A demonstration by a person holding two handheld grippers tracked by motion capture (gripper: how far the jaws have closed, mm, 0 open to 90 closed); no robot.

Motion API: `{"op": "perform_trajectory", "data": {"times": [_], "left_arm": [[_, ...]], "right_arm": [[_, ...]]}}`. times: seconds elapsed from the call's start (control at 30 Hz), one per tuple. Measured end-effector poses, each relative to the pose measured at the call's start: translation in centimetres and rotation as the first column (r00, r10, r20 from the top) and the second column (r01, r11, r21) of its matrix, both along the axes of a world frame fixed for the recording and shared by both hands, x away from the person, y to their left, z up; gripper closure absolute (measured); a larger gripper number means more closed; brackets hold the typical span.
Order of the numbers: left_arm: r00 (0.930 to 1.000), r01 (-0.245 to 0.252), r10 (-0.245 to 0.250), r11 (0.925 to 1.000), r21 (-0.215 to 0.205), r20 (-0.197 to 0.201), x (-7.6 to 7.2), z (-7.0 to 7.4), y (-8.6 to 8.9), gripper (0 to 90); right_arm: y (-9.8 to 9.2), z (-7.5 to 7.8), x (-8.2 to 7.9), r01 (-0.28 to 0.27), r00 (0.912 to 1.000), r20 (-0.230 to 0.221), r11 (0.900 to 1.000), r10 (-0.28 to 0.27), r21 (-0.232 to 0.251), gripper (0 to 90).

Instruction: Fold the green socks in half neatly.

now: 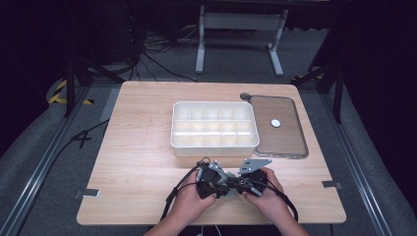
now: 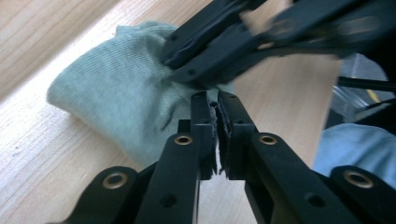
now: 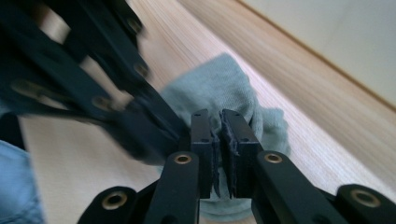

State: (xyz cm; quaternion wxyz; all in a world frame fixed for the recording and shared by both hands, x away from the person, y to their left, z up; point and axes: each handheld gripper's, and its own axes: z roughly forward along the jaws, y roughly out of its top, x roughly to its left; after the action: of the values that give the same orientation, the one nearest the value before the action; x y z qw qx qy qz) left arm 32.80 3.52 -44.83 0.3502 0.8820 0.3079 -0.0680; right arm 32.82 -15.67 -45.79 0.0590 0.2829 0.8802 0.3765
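A grey-green knitted cloth (image 2: 116,93), perhaps a sock, lies bunched on the wooden table (image 1: 142,162) near its front edge. In the high view it sits between the two hands, cloth (image 1: 227,191). My left gripper (image 2: 215,95) has its jaws almost together, and the tips pinch the cloth's edge. My right gripper (image 3: 219,114) is shut on a fold of the cloth (image 3: 219,88), which also shows under its jaws. The two grippers face each other, tips nearly touching: right gripper (image 2: 180,67), left gripper (image 3: 173,130). From above, left gripper (image 1: 223,184) and right gripper (image 1: 238,184) meet over the cloth.
A white box with several compartments (image 1: 214,148) stands mid-table, just beyond the hands. To its right lies a flat brownish see-through lid (image 1: 287,142) with a small white disc (image 1: 275,123) on it. The table's front edge (image 1: 211,221) is close behind the hands.
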Motion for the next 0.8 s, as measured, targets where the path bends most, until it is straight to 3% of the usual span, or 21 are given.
{"op": "perform_trajectory", "data": {"times": [0.13, 0.17, 0.23, 0.33, 0.5, 0.57, 0.7, 0.8], "left_arm": [[0.9946, -0.076, 0.080, 0.9949, -0.066, 0.066, 0.8, 1.2, 1.3, 84.8], [0.9920, -0.091, 0.095, 0.9943, -0.055, 0.082, 0.9, 1.2, 1.3, 85.6], [0.9889, -0.086, 0.083, 0.9960, 0.021, 0.123, 1.4, 0.5, 0.9, 86.0], [0.9841, -0.072, 0.053, 0.9915, 0.109, 0.170, 1.6, -0.5, 0.2, 88.2], [0.9858, -0.063, 0.041, 0.9895, 0.130, 0.163, 1.6, -0.8, 0.3, 89.2], [0.9833, -0.065, 0.043, 0.9900, 0.125, 0.177, 1.5, -1.0, 0.3, 89.2], [0.9853, -0.070, 0.053, 0.9919, 0.106, 0.162, 1.6, -0.9, 0.5, 89.0], [0.9818, -0.054, 0.035, 0.9938, 0.097, 0.186, 1.4, -0.3, 0.8, 83.1]], "right_arm": [[-0.2, -0.5, 0.2, 0.008, 0.9999, -0.014, 1.000, -0.008, 0.008, 85.3], [-0.2, -0.6, 0.1, 0.006, 0.9999, -0.014, 1.000, -0.006, 0.005, 85.7], [-0.1, -0.6, 0.1, 0.005, 1.0000, -0.008, 1.000, -0.005, 0.000, 85.8], [-0.1, -0.6, 0.1, 0.003, 1.0000, -0.003, 1.000, -0.003, -0.004, 85.9], [-0.1, -0.6, 0.0, 0.000, 1.0000, 0.003, 1.000, 0.000, -0.005, 85.9], [0.0, -0.6, 0.0, 0.001, 1.0000, 0.008, 1.000, 0.000, -0.008, 85.9], [0.0, -0.6, -0.1, 0.000, 1.0000, 0.009, 1.000, 0.000, -0.011, 85.9], [0.0, -0.6, -0.1, -0.001, 0.9999, 0.012, 1.000, 0.001, -0.017, 86.0]]}}
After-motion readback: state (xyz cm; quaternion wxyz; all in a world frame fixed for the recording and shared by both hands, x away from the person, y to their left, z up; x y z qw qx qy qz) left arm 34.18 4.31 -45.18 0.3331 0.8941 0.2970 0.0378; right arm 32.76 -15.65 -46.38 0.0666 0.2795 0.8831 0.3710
